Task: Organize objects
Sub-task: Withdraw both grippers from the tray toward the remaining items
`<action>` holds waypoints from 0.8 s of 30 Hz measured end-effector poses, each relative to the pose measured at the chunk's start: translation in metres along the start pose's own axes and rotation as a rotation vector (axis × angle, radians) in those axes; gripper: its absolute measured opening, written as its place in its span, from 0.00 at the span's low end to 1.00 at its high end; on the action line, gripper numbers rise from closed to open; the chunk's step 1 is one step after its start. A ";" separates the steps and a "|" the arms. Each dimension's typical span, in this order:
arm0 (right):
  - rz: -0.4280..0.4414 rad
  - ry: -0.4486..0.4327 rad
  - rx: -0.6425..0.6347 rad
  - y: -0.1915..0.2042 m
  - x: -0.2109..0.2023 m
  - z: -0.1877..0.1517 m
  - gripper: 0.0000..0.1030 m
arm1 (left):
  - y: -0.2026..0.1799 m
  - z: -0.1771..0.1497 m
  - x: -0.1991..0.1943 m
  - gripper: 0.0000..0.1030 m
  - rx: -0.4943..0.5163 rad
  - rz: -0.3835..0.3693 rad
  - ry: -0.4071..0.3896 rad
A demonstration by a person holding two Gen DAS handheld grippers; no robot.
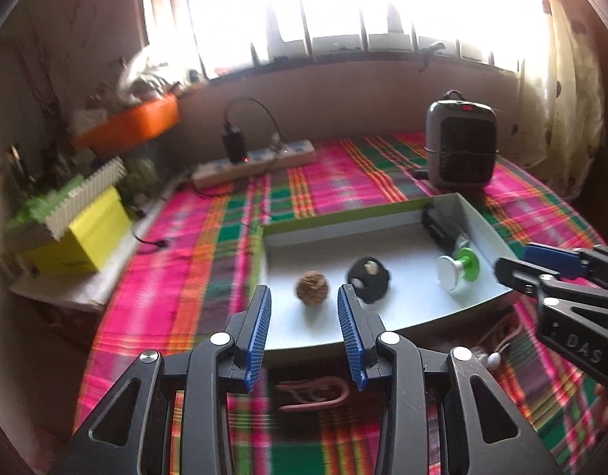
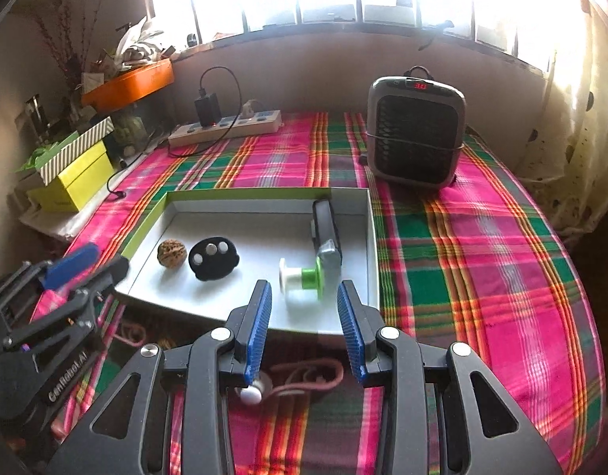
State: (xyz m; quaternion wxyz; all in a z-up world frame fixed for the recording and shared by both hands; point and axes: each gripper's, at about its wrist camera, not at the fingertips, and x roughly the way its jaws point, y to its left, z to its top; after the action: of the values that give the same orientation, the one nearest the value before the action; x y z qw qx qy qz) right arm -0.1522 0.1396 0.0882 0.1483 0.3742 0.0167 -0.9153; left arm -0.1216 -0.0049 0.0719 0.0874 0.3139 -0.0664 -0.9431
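Surface w/ plaid cloth [image 2: 482,237] fills most of both views; heater [image 2: 416,134] sits upper right, power strip [image 2: 224,126] upper centre, both well apart from the work.

White tray [image 2: 373,237], centre frame, already holds four things: dark flat device [image 2: 325,233] along its right wall, black round gadget [image 2: 213,258] mid-tray, green-and-white spool [image 2: 300,275] near the front edge just beside the device, walnut [image 2: 171,252] at left. So most of the sorting looks done.

Left to do, prob.: pinkish cord [image 2: 304,376] w/ white earbud [image 2: 251,396] lies on the cloth at bottom centre, outside the tray, just in front of its near wall.

Left tool [image 1: 304,312] is part-open & empty, walnut seen beyond its gap. Right tool [image 2: 304,312] likewise part-open, nothing gripped; cord lies under it.
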 end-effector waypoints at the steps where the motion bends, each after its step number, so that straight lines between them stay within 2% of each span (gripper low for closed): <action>1: -0.002 -0.004 -0.002 0.000 -0.002 -0.002 0.35 | 0.001 0.000 -0.004 0.32 0.010 0.023 -0.016; 4: 0.003 -0.016 -0.010 0.001 -0.008 -0.008 0.35 | -0.003 -0.004 -0.017 0.32 0.078 0.142 -0.086; 8: 0.004 -0.031 -0.013 0.001 -0.015 -0.017 0.35 | -0.013 -0.011 -0.039 0.32 0.183 0.327 -0.231; 11: 0.003 -0.038 -0.017 0.002 -0.019 -0.023 0.35 | -0.020 -0.014 -0.051 0.32 0.249 0.438 -0.316; 16: -0.002 -0.045 -0.018 0.001 -0.026 -0.031 0.35 | -0.022 -0.016 -0.068 0.32 0.295 0.528 -0.382; 24: -0.007 -0.058 -0.014 0.001 -0.033 -0.038 0.35 | -0.021 -0.021 -0.082 0.32 0.331 0.613 -0.433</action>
State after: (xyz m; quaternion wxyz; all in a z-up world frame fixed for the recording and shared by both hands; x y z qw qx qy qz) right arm -0.1033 0.1526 0.0835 0.1481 0.3465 0.0202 -0.9261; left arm -0.0472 0.0307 0.0992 0.2967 0.0837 -0.3247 -0.8942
